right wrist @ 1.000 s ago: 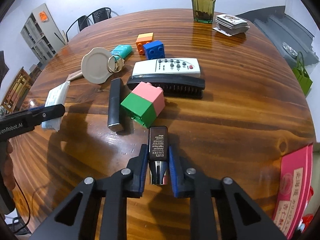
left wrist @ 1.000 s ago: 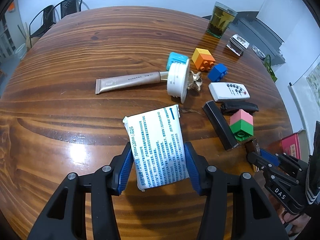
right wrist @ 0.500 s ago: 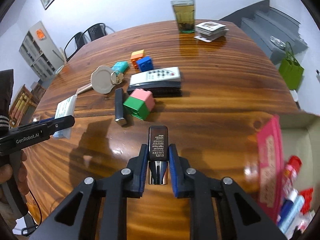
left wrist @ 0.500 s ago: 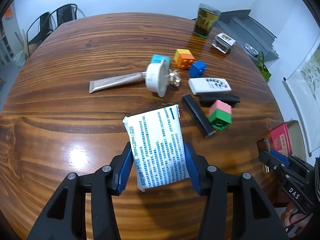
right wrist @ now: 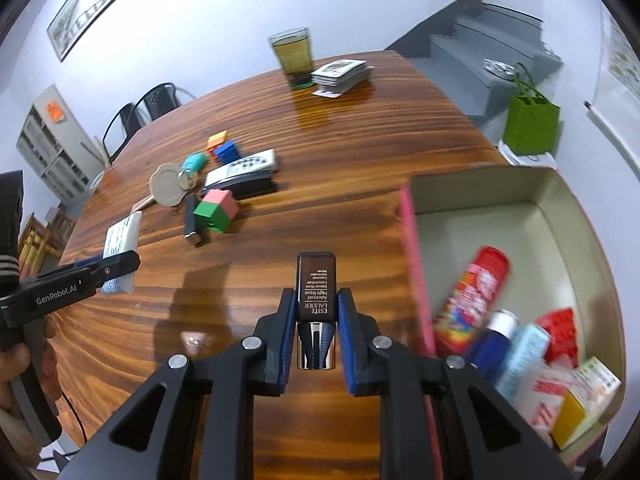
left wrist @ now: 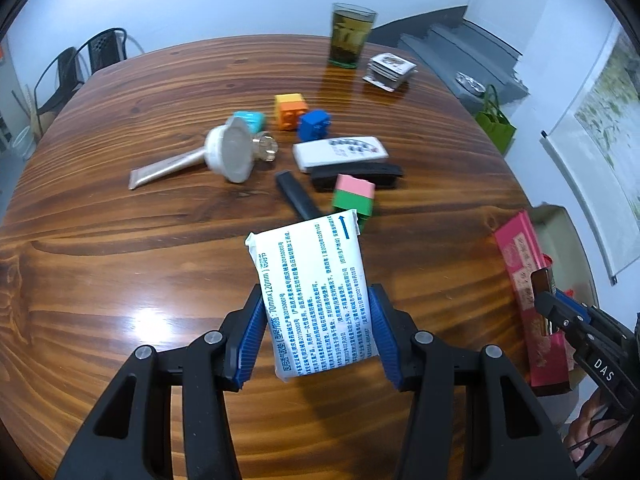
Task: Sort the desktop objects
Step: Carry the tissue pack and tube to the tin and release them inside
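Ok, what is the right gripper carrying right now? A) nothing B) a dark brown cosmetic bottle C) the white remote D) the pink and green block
B: the right gripper is shut on the dark brown cosmetic bottle, lifted clear of the table.

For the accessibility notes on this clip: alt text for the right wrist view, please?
The right hand-held gripper is shut on a small dark brown cosmetic bottle above a wooden table. To its right stands an open pink-sided box holding bottles and packets; blocks, a remote and a glass of tea sit farther back.

Bright overhead light glares off the table (left wrist: 80,312); box contents (right wrist: 516,344) blur.
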Action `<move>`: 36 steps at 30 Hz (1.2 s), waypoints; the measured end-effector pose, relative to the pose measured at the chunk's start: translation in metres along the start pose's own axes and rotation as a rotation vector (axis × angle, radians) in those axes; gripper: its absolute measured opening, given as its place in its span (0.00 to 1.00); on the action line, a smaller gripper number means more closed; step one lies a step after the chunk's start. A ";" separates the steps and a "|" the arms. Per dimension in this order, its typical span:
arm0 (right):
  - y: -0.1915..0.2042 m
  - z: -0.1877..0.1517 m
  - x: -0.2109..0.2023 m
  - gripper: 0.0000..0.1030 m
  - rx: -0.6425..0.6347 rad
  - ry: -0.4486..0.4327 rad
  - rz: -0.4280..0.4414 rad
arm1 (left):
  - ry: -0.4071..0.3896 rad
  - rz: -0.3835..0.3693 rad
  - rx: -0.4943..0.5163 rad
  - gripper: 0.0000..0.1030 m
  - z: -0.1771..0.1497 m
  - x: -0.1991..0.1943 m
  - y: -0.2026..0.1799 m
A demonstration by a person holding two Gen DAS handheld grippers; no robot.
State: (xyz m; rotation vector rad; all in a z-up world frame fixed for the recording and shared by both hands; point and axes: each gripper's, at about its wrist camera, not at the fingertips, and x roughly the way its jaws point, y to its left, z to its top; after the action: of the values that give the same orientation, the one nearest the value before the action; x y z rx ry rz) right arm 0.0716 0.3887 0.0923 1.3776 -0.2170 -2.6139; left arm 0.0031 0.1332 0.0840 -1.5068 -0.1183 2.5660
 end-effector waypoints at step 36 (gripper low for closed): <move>-0.112 -0.053 -0.067 0.34 0.127 -0.019 -0.067 | 0.010 -0.124 0.196 0.52 -0.027 -0.002 -0.158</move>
State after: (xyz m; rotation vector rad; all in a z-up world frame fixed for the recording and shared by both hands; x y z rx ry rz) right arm 0.1424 0.5102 0.0924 1.4239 -0.3516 -2.7115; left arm 0.0437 0.2880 0.0961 -1.3951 0.0393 2.3946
